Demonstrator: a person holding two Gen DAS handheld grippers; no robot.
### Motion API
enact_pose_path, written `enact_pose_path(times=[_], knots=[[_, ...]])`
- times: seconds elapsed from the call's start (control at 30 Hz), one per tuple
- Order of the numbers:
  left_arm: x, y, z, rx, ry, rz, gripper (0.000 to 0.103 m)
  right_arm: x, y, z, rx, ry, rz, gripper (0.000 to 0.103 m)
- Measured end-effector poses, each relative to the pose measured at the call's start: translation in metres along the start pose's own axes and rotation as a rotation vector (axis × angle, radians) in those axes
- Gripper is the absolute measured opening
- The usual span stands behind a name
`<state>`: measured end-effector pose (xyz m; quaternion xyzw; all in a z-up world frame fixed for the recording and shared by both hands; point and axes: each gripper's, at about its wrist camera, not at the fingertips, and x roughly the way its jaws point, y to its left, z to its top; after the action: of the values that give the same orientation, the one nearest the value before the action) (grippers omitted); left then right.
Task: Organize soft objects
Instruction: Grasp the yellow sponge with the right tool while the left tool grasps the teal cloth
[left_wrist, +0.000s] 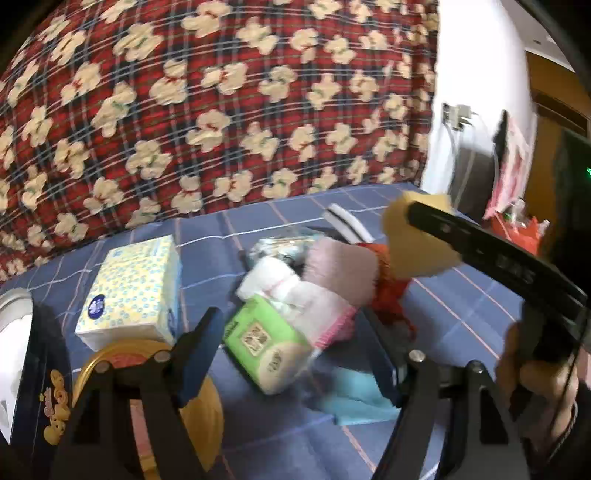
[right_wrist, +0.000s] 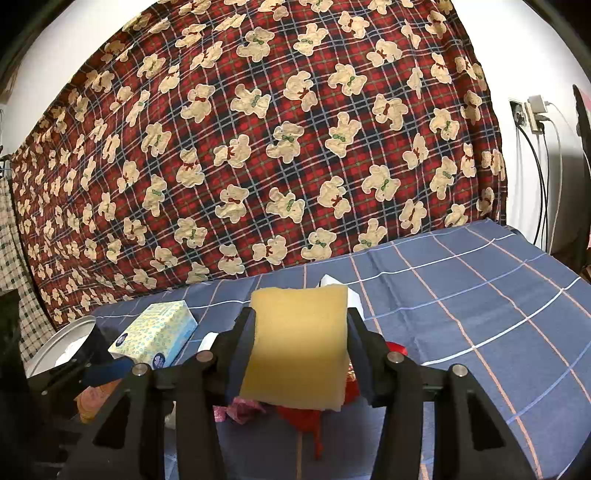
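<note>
My right gripper (right_wrist: 301, 350) is shut on a yellow sponge (right_wrist: 299, 343) and holds it above the blue checked cloth (right_wrist: 461, 302). From the left wrist view the same sponge (left_wrist: 417, 236) hangs over a pile of soft things: a pink fuzzy piece (left_wrist: 340, 273), a white cloth (left_wrist: 269, 277), a red knit item (left_wrist: 388, 291) and a teal cloth (left_wrist: 354, 395). My left gripper (left_wrist: 295, 343) is open, low over the cloth. A green tissue pack (left_wrist: 266, 343) lies between its fingers, and the pads do not press on it.
A yellow-and-blue dotted tissue box (left_wrist: 129, 288) stands left of the pile. Near me lie a yellow round roll (left_wrist: 207, 406), a dark box with yellow letters (left_wrist: 48, 387) and a silver bowl (left_wrist: 14, 302). A bear-print plaid blanket (right_wrist: 258, 147) hangs behind.
</note>
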<state>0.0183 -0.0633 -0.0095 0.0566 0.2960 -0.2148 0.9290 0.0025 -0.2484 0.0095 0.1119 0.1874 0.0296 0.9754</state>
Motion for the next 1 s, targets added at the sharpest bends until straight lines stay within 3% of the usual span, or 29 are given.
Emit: enact_pose_path(times=[0.1, 0.2, 0.3, 0.4, 0.47, 0.6, 0.7, 0.8, 0.87, 1.0], knots=[[0.012, 0.012, 0.001, -0.062, 0.047, 0.041, 0.073, 0.000, 0.000, 0.000, 0.000, 0.000, -0.003, 0.051], [0.016, 0.022, -0.003, -0.140, 0.080, -0.018, 0.073, -0.001, -0.001, 0.000, 0.005, -0.003, -0.003, 0.052], [0.007, 0.012, -0.009, -0.093, 0.085, -0.084, 0.073, 0.000, -0.003, 0.000, 0.015, -0.003, -0.006, 0.052], [-0.007, -0.002, -0.020, -0.046, 0.131, -0.206, 0.073, 0.000, -0.005, 0.001, 0.025, -0.005, -0.008, 0.052], [-0.015, -0.017, -0.029, 0.012, 0.159, -0.243, 0.073, -0.001, -0.005, 0.001, 0.026, -0.010, -0.010, 0.052], [-0.009, -0.046, -0.038, 0.094, 0.219, -0.213, 0.073, -0.004, -0.006, 0.002, 0.019, -0.022, -0.028, 0.052], [0.008, -0.052, -0.044, 0.088, 0.272, -0.151, 0.072, -0.004, -0.009, 0.002, 0.026, -0.023, -0.037, 0.052], [0.017, -0.048, -0.051, 0.059, 0.284, -0.113, 0.064, -0.002, -0.010, 0.001, 0.029, -0.014, -0.039, 0.052], [0.016, -0.047, -0.053, 0.066, 0.281, -0.113, 0.047, -0.001, -0.009, 0.001, 0.023, -0.012, -0.042, 0.052], [0.013, -0.045, -0.053, 0.053, 0.269, -0.157, 0.029, 0.000, -0.008, 0.000, 0.009, -0.011, -0.054, 0.052]])
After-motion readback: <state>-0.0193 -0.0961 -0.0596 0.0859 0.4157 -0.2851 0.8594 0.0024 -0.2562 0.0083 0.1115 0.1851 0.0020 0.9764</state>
